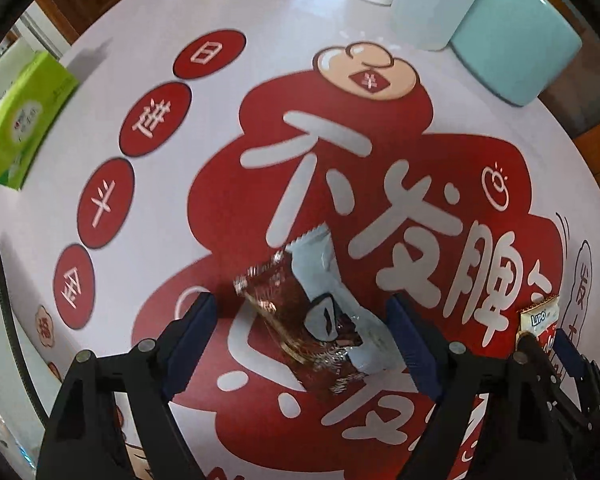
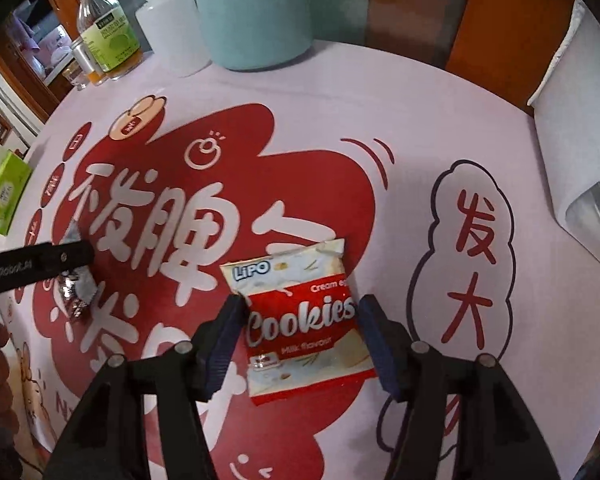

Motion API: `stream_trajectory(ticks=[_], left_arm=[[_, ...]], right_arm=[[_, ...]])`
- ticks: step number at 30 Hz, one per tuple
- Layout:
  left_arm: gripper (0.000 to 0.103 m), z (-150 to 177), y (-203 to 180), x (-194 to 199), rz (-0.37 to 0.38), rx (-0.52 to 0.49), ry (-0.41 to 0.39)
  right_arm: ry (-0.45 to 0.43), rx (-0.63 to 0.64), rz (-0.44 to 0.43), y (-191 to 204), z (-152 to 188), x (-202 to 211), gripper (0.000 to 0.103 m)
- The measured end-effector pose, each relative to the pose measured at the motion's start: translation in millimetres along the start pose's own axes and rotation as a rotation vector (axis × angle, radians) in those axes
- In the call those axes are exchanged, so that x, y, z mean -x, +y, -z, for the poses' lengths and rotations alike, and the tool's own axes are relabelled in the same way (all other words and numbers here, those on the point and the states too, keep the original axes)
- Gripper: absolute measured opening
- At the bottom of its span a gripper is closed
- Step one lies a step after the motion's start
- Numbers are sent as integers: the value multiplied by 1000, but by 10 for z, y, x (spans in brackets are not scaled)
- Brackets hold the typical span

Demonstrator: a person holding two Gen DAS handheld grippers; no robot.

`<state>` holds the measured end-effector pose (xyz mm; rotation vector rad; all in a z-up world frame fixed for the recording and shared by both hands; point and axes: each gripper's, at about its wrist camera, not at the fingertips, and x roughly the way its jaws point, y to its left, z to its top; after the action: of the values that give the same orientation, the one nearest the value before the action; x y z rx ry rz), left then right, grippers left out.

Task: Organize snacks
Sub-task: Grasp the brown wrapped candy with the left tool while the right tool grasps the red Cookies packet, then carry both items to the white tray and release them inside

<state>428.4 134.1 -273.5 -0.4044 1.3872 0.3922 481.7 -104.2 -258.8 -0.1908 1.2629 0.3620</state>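
Glossy rectangular cookie packet [image 2: 304, 320], crinkled wrappers [image 1: 312, 312]

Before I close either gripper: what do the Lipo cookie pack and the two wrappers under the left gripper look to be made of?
Cookie pack: glossy printed plastic film, likely; it shows sheen and a crimped top edge. Brown wrapper: metallised foil-like film, judging by its bright crinkled glints. Pale blue wrapper: matte or satin plastic film with a zigzag-cut end, partly overlapping the brown one. All look thin and crushable.
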Motion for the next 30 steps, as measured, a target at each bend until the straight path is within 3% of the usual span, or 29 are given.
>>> stream_trajectory(ticks=[7,9,10,11,14,16,24,30], left_arm=[[82,197,-65,1,-27,-36,-12],[73,276,-61,35,-27,-39,-19],[63,327,-67,53,-25,-47,-30],[46,360,-67,79,-24,-59,-41],[37,472,-85,126,-16,-105,-39],[31,573,-58,161,-13,-127,-34],[28,1128,209,628,21,-230,-10],[28,1863,593,1360,90,-334,-43]], right_arm=[[-7,48,54,108,26,-25,66],[-9,46,56,124,49,-23,66],[-7,45,59,131,56,-21,66],[-2,46,61,141,64,-16,64],[8,57,55,202,106,24,48],[21,56,46,254,165,61,46],[16,39,-11,510,652,475,46],[-34,22,-101,817,1210,1072,46]])
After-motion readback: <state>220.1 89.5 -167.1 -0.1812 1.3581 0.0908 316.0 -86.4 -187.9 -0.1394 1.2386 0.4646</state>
